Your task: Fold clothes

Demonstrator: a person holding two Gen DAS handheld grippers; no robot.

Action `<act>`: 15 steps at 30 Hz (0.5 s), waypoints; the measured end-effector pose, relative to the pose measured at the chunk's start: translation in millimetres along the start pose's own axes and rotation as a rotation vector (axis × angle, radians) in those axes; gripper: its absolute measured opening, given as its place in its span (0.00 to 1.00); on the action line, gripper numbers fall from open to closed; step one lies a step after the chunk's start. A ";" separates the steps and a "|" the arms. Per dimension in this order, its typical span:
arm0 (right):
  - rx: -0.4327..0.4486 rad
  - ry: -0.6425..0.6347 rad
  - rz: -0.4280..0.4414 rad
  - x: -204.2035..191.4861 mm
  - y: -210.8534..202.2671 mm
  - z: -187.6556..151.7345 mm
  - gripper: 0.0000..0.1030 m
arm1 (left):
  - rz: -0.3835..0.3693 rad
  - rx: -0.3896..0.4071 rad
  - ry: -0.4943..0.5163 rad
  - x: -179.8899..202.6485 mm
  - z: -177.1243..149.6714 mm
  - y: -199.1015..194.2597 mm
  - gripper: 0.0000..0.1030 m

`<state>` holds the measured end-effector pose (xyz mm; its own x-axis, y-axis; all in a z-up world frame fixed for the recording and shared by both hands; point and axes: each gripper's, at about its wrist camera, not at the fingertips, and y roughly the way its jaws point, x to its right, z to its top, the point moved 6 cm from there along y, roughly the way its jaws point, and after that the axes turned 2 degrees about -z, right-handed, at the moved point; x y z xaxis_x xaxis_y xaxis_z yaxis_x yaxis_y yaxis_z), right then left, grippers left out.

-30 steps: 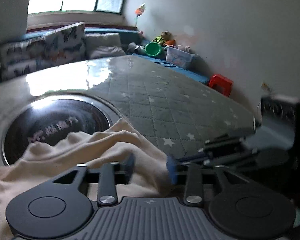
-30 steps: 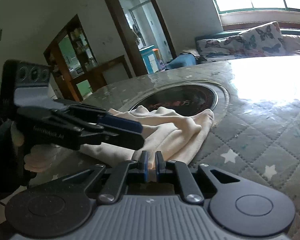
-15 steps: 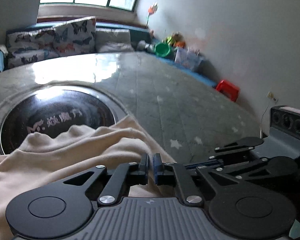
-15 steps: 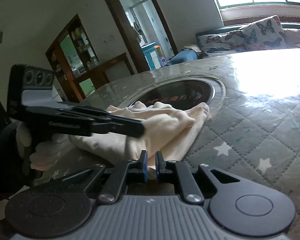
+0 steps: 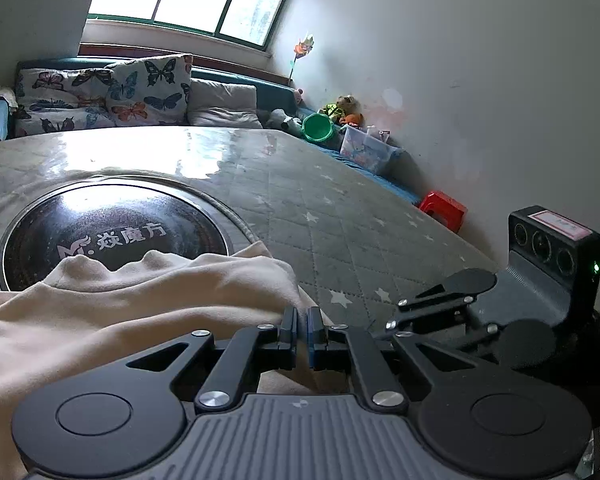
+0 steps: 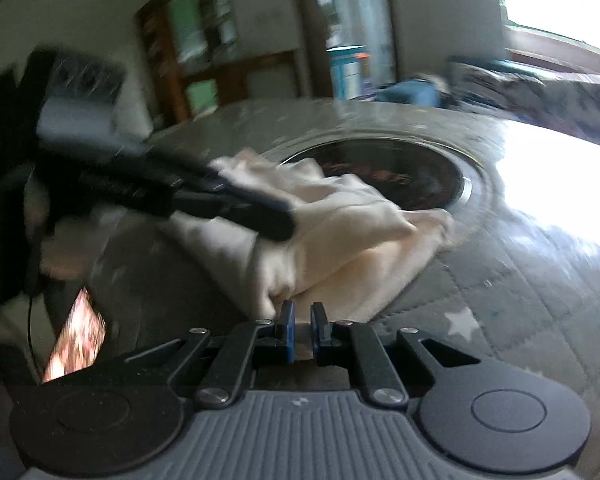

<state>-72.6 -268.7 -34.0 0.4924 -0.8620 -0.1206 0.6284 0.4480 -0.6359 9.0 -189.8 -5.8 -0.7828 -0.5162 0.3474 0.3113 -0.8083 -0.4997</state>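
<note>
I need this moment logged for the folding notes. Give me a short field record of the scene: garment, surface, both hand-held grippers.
garment: cream cloth, bunched, lying partly over the round dark inset
surface: grey quilted table cover with stars
left hand-held gripper: jaws shut on the edge of the cream cloth
right hand-held gripper: jaws nearly together, pinching a fold of the cream cloth at its near edge
image quality: right wrist view blurred; left wrist view sharp
fold status: not yet laid flat
</note>
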 end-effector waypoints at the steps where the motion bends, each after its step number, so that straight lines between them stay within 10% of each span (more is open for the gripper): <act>1: -0.009 -0.043 0.008 -4.4 -0.7 0.8 0.08 | 0.002 0.000 0.001 0.5 -0.7 0.4 0.05; 15: 0.076 -0.011 -0.003 -11.6 2.9 -1.3 0.05 | -0.019 0.019 -0.044 -4.5 -3.7 -4.8 0.06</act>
<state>-77.3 -257.7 -35.5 0.4972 -0.8606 -0.1102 0.6734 0.4629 -0.5764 9.1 -182.5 -7.9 -0.7641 -0.5127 0.3915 0.3072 -0.8229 -0.4780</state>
